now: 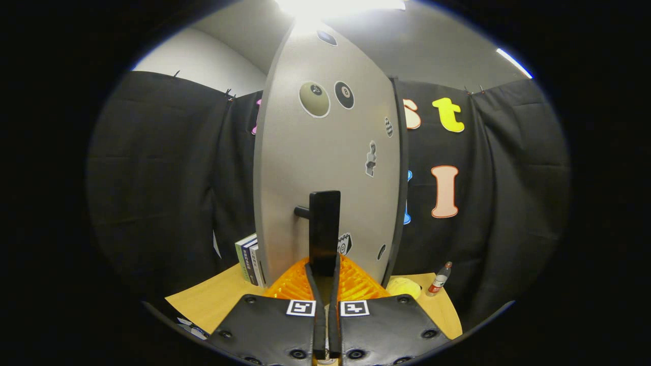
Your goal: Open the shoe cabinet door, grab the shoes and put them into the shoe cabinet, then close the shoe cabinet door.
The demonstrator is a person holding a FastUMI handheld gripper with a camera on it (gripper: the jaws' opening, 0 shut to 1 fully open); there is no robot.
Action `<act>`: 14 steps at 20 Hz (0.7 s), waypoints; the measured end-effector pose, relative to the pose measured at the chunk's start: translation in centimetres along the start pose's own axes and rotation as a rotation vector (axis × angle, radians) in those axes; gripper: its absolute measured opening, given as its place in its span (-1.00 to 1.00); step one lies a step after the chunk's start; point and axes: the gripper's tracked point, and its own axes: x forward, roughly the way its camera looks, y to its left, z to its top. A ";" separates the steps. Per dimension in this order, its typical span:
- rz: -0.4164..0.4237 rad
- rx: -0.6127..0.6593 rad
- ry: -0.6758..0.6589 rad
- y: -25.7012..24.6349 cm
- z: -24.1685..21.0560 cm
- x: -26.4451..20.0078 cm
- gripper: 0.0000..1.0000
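Gripper view: fingers [324,272] clamping door handle [324,229]

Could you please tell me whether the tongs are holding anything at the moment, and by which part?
Yes: the tongs are shut on the lower end of the upright black bar handle of the grey, sticker-covered cabinet door.

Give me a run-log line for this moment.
phase: at door | gripper: jaws shut on door handle | cabinet door: facing gripper | shoes: unseen

Cabinet door on the table
The handle [324,231] on the cabinet door [325,168] sits between the gripper [323,264] fingers; books [249,258] left, bottle [439,279] right.
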 end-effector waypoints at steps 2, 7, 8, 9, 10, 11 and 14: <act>-0.026 0.002 0.002 -0.8 -0.1 -0.3 -0.92; -0.128 0.014 0.001 -3.6 -0.2 -1.2 -0.94; -0.148 0.018 -0.001 -4.4 -0.3 -1.1 -0.95; -0.164 0.028 0.000 -5.0 -0.3 -1.1 -0.95; -0.177 0.038 0.002 -5.4 -0.4 -1.2 -0.95; -0.191 0.042 -0.001 -5.8 -0.4 -1.3 -0.96; -0.223 0.050 -0.013 -7.3 -0.4 -1.3 -0.96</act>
